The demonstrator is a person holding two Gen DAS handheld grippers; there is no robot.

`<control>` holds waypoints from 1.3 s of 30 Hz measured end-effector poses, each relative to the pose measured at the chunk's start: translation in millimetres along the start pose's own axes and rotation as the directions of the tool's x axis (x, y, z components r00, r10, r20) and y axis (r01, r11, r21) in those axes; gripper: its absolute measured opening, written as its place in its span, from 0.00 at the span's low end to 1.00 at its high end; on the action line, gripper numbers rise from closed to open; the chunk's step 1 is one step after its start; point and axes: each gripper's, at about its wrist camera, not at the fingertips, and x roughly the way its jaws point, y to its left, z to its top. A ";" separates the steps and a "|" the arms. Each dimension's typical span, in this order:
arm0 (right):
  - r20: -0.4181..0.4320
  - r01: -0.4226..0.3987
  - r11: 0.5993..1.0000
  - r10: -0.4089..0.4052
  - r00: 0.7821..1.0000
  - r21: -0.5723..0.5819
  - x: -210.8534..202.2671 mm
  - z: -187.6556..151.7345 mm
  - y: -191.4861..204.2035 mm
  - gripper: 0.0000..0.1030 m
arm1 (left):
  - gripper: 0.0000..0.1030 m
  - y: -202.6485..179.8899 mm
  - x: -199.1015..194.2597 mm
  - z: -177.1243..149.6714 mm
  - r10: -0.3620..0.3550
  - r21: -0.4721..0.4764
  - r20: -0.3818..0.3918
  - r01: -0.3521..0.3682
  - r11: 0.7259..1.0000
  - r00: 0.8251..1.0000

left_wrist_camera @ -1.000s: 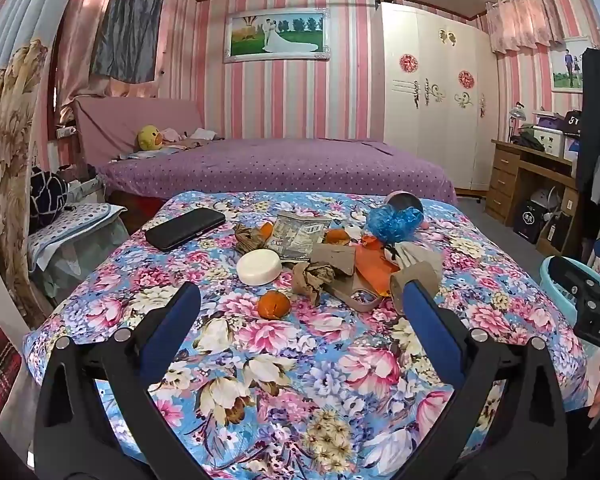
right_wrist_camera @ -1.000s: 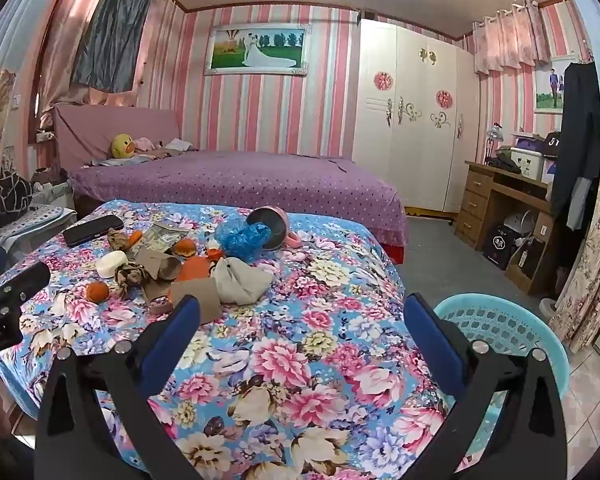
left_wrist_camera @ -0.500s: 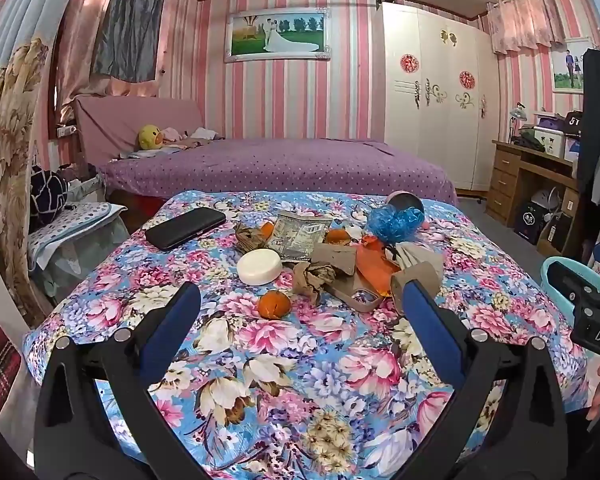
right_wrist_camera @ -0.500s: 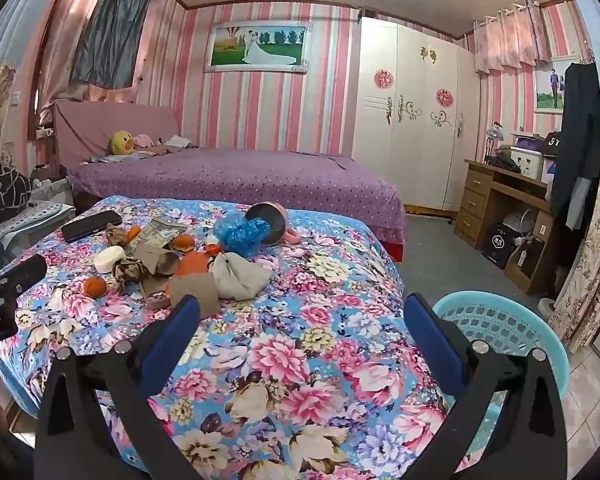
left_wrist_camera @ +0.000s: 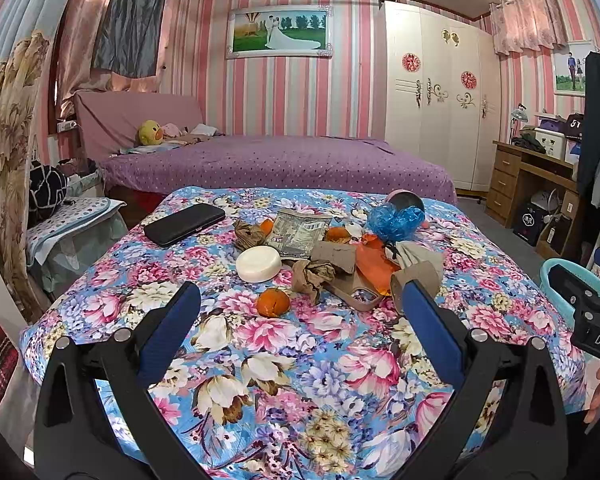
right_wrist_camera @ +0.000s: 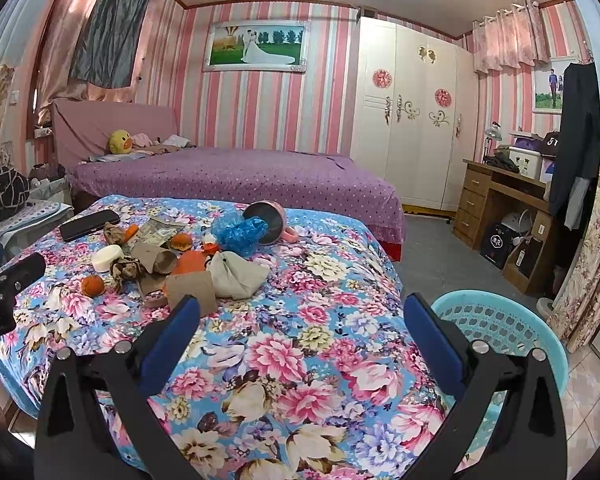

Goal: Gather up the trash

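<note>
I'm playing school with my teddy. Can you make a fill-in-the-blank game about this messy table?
1. Both grippers, the left gripper and the right gripper, are ____.
2. The basket beside the table is light ____.
3. The black phone lies ____ of the white soap in the left wrist view.

Missing words: open; blue; left

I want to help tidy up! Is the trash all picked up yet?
Not yet; nothing looks collected. The blue basket looks empty as far as visible. The left tool and right tool are open and hold nothing. The orange peel, crumpled brown paper and blue plastic bag lie on the floral cloth.
</note>
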 end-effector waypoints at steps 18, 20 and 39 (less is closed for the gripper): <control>-0.002 0.005 1.000 -0.005 1.000 -0.008 0.0 0.9 0.6 0.96 | 0.95 1.4 1.3 -0.8 0.002 -0.002 0.002 -0.002 1.000 1.000; -0.003 0.005 1.000 -0.005 1.000 -0.010 0.0 0.7 0.6 0.96 | 0.95 1.5 1.0 -0.7 0.002 -0.003 0.003 -0.002 1.000 1.000; 0.000 0.009 1.000 -0.009 1.000 -0.010 -0.1 1.3 0.3 0.96 | 0.95 2.0 0.7 -0.5 0.002 -0.002 0.004 -0.002 1.000 1.000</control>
